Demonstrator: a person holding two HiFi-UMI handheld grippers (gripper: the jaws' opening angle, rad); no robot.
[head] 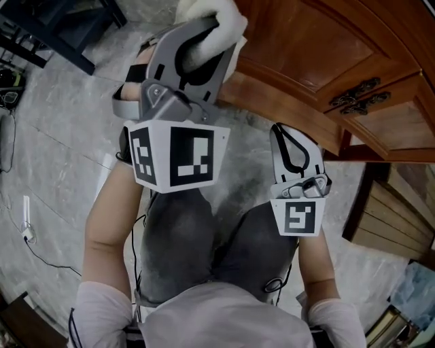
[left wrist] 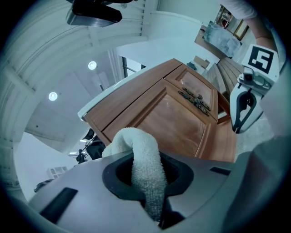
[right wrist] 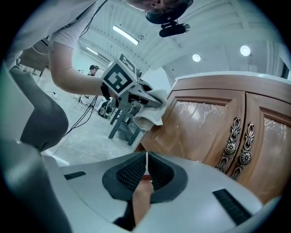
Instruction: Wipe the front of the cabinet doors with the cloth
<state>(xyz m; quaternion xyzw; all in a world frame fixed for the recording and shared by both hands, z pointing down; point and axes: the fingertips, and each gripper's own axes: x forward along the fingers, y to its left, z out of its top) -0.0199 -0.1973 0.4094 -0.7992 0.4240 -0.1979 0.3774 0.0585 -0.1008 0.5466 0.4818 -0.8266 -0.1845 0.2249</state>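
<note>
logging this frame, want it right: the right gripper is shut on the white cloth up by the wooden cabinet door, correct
Not quite: it is the left gripper that is shut on the white cloth up by the wooden cabinet door. The left gripper view shows the cloth pinched between its jaws. The right gripper is shut with nothing in it.

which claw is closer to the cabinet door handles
Right. The right claw sits shut just short of the handles; the left claw, gripping the cloth, is well off to their left.
</note>
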